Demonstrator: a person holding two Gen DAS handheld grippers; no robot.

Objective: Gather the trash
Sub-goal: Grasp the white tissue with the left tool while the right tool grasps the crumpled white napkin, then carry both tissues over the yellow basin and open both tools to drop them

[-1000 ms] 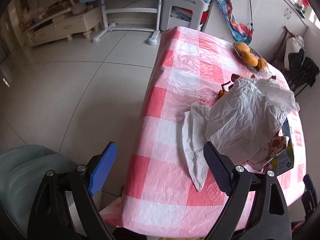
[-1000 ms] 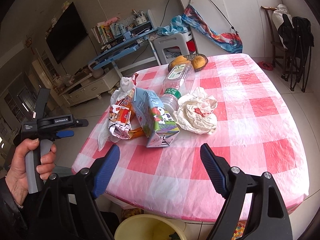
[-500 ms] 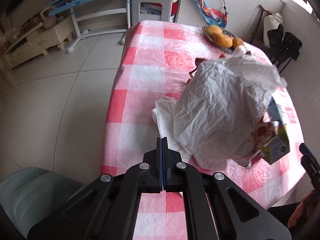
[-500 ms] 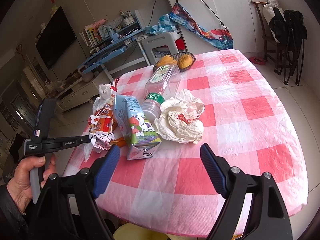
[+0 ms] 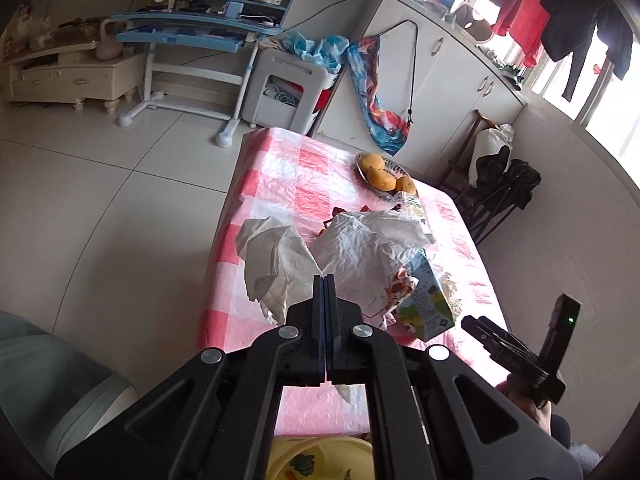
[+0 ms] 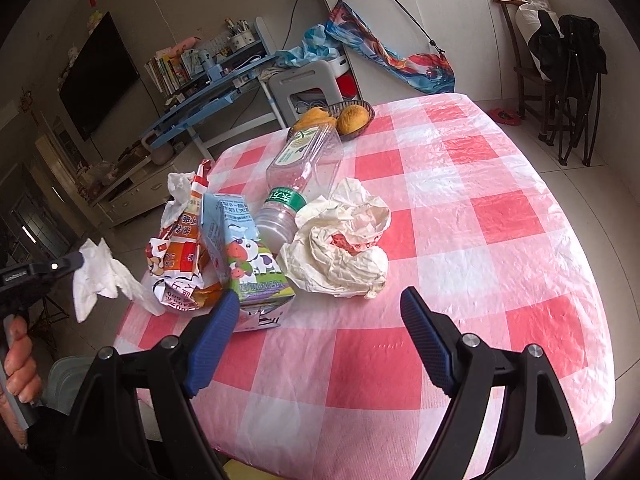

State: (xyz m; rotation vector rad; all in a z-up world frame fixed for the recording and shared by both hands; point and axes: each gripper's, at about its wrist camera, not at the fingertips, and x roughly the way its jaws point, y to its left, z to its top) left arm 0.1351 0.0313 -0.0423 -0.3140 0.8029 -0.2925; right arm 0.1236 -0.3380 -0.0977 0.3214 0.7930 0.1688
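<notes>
My left gripper (image 5: 324,280) is shut on a white tissue (image 5: 272,264), which hangs crumpled from its tips above the table's left edge. The right wrist view shows that tissue (image 6: 100,276) lifted clear of the table, held by the left gripper (image 6: 78,258). My right gripper (image 6: 316,320) stands open above the near part of the checked table (image 6: 480,200), nothing between its fingers. Just ahead of it lie a milk carton (image 6: 248,260), a printed snack bag (image 6: 180,256), an empty plastic bottle (image 6: 304,176) and a crumpled white wrapper (image 6: 340,248).
A basket of yellow fruit (image 6: 348,118) sits at the table's far edge. A yellow bin (image 5: 312,456) shows below the table's near edge. A grey-green seat (image 5: 48,392) is at the left. A blue desk (image 5: 192,32), a white stool and cabinets stand behind.
The left gripper shut on the tissue at the table's edge, then rose and tilted up, lifting the tissue off the cloth. The right gripper stayed open and drifted slightly nearer the trash.
</notes>
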